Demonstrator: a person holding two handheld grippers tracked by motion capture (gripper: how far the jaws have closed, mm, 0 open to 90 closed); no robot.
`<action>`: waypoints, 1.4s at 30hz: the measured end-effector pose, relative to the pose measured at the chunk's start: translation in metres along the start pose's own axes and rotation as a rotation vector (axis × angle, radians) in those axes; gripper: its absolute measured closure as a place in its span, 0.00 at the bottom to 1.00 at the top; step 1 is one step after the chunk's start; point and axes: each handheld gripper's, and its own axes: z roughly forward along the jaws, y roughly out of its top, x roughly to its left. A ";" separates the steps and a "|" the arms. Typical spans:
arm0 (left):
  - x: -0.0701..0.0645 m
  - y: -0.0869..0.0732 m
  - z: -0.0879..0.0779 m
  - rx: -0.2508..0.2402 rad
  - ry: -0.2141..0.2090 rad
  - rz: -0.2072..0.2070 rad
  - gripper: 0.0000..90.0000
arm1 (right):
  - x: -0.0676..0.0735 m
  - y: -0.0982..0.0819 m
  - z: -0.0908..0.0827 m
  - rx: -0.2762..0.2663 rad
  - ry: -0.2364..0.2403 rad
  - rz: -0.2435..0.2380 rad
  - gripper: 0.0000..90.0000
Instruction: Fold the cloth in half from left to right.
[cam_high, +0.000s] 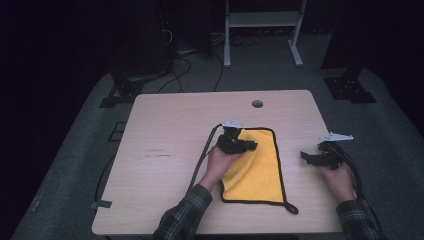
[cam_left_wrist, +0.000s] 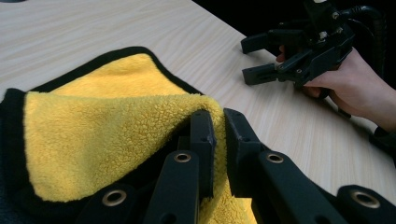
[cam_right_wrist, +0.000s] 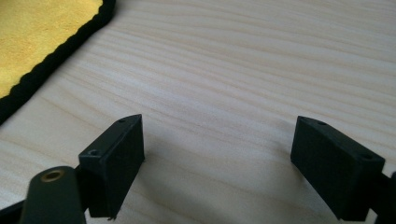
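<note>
From above, the left gripper (cam_high: 248, 145) and its hand cover the yellow cloth's (cam_high: 257, 172) left edge, so the pinched spot is hidden there, while the room beyond the table's (cam_high: 170, 130) far edge is too dark to read.

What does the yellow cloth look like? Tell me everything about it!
The yellow cloth is fluffy, like fleece, with a black stitched border and a small black loop at its near right corner. It lies on the wooden table, toward the right side. Its left part is lifted and folded over onto the rest, because the left gripper has its jaws shut on that fold. The right gripper sits open beside it, not touching.
</note>
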 end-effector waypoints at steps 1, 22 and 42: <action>-0.001 0.001 0.003 0.002 -0.002 -0.001 0.91 | 0.000 0.000 0.000 0.000 0.000 0.000 0.18; -0.011 0.006 0.065 0.075 -0.014 -0.004 0.91 | 0.000 0.001 0.001 -0.001 0.008 -0.008 0.18; -0.026 0.016 0.058 0.085 0.015 0.103 0.62 | 0.000 0.001 0.002 0.000 0.011 -0.013 0.18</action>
